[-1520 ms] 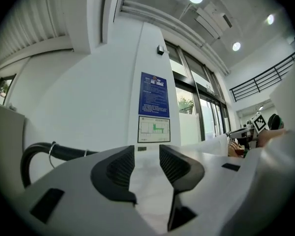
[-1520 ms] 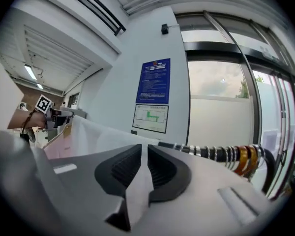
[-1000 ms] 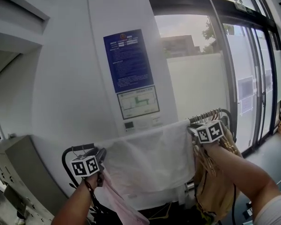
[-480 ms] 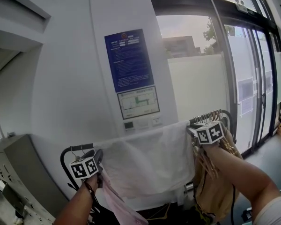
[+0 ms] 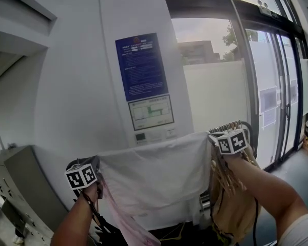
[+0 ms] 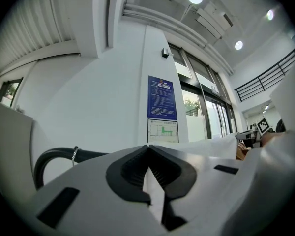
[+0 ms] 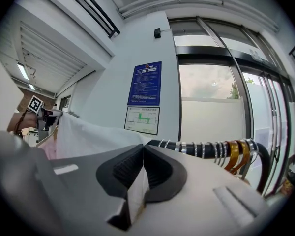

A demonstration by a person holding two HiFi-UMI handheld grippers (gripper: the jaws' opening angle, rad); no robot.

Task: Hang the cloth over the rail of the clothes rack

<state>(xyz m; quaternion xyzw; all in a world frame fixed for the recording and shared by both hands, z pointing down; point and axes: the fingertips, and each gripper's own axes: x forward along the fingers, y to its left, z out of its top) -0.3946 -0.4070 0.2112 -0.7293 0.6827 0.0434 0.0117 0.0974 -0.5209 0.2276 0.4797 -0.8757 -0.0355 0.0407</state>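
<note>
Head view: white cloth (image 5: 154, 173) lies over the black rail (image 5: 230, 127), spread wide between the two grippers. Its top edge runs along the rail, higher at the right, and the rest hangs down on the near side.

Left gripper (image 5: 96, 164) sits at the cloth's top left corner, beside the rail's curved left end. Right gripper (image 5: 213, 138) sits at the top right corner, just left of a row of hanger hooks (image 5: 237, 125).

Left gripper view: fingers (image 6: 125, 168) closing, tips already together. A white strip of cloth is nipped between the pads.

Right gripper view: fingers (image 7: 160, 173) pressed together on a fold of the cloth. The cloth runs off to the left from them. The rail with its metal and amber hooks passes just beyond the fingertips to the right.

Other items, head view:
- Pink garment (image 5: 120, 219) hangs below the cloth's left corner.
- Tan garments (image 5: 231, 199) hang from the hooks at right, partly behind the right forearm.
- Blue poster (image 5: 142, 65) on the white pillar behind the rack.
- Glass doors at far right.
</note>
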